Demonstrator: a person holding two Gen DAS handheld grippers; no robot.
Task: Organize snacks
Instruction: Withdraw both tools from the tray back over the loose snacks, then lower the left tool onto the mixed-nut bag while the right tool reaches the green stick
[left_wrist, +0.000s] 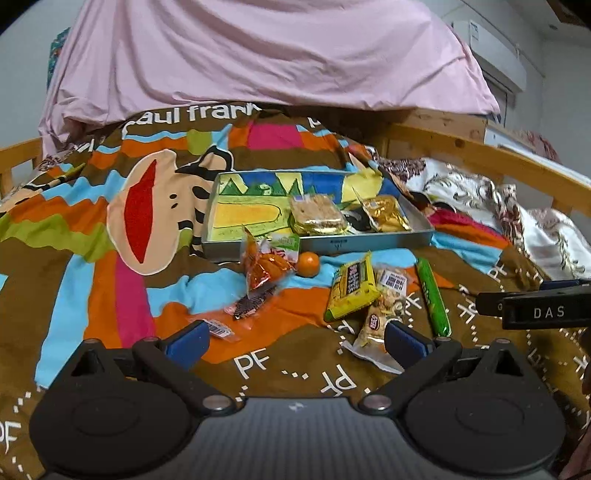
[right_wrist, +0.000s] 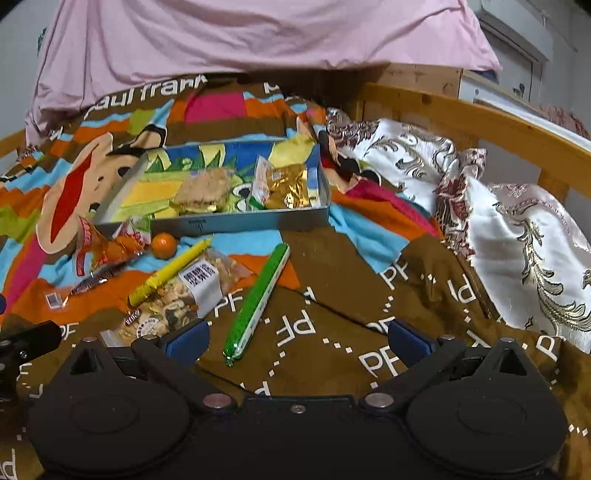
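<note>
A grey shallow box (left_wrist: 369, 242) (right_wrist: 236, 221) lies on the bed and holds a cracker pack (left_wrist: 317, 216) (right_wrist: 201, 192) and a gold packet (left_wrist: 388, 212) (right_wrist: 291, 184). In front of it lie an orange packet (left_wrist: 267, 267) (right_wrist: 110, 251), a small orange (left_wrist: 308, 264) (right_wrist: 164, 244), a yellow pack (left_wrist: 351, 288) (right_wrist: 170, 273), a clear nut bag (left_wrist: 384, 314) (right_wrist: 177, 299) and a green stick pack (left_wrist: 434, 295) (right_wrist: 258, 295). My left gripper (left_wrist: 295, 341) is open and empty, short of the snacks. My right gripper (right_wrist: 295, 341) is open and empty, beside the green stick's near end.
A colourful Paul Frank blanket (left_wrist: 110, 288) (right_wrist: 369, 295) covers the bed. A pink sheet (left_wrist: 258, 55) hangs behind. A wooden rail (right_wrist: 480, 122) and a white patterned cloth (right_wrist: 517, 240) lie to the right. The right gripper's side shows at the left view's right edge (left_wrist: 535, 306).
</note>
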